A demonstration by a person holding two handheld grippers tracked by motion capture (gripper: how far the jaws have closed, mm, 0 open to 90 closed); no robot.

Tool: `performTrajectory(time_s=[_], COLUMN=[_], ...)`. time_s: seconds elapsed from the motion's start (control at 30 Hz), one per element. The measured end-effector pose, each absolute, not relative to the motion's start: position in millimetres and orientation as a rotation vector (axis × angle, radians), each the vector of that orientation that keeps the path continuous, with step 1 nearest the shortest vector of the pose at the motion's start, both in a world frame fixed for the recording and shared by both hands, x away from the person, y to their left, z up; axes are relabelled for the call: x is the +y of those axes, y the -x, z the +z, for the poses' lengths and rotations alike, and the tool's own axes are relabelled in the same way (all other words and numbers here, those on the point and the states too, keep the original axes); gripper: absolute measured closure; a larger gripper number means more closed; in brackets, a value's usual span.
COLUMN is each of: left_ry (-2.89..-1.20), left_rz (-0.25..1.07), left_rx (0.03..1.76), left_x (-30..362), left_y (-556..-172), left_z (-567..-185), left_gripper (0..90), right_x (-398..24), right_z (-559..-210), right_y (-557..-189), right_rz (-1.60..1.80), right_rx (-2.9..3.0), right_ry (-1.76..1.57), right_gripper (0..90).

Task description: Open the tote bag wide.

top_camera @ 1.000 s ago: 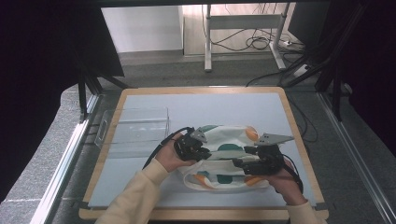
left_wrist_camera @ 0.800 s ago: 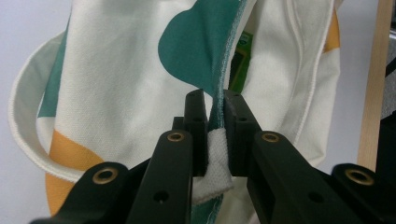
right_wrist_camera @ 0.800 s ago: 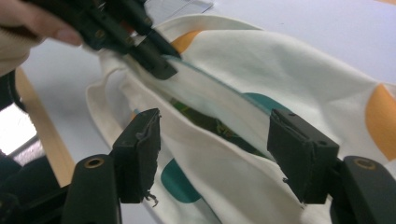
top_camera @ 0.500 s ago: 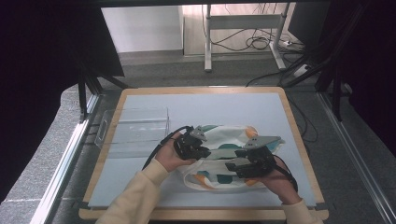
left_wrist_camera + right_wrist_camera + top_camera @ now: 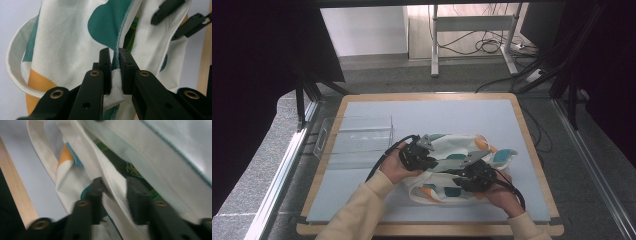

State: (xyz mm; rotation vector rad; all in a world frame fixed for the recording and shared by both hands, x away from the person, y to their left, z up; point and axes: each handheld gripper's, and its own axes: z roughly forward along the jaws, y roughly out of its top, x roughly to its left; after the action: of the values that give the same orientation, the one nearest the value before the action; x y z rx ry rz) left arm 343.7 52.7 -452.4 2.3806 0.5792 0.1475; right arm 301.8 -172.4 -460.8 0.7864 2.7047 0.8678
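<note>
Worktop, grey mat, wood rim; clear plastic bin at 9 o'clock; cloth tote bag, cream with teal and orange patches, centre toward 4 o'clock; left gripper, jaws clamped on bag's hem; right gripper, jaws just closing astride bag's rim, gap remaining.

lighting was even and soft over the bench from above, hardly any shadows, dark curtains at the sides. left gripper view came out sharp; right gripper view was smeared with motion blur, with mild glare on the pale bag.
</note>
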Motion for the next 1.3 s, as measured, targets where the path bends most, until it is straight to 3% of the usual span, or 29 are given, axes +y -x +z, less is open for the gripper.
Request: performTrajectory(time_s=[0.03, 0.23, 1.3], left_ry=[-2.378, -2.379, -2.294], left_rz=[0.152, 0.192, 0.302], left_rx=[0.588, 0.591, 0.791], left_x=[53, 52, 61], left_y=[-344, -344, -400], left_z=[-451, -449, -451], left_gripper=[82.6, 82.8, 83.2], right_x=[-173, -173, -185], right_z=[-461, -461, -472], right_y=[-303, -300, -294], right_rz=[0.865, 0.883, 0.971], right_rx=[2.706, 2.7, 2.756], right_ry=[-0.787, -0.761, -0.769], right_gripper=[79.2, 84.7, 84.9])
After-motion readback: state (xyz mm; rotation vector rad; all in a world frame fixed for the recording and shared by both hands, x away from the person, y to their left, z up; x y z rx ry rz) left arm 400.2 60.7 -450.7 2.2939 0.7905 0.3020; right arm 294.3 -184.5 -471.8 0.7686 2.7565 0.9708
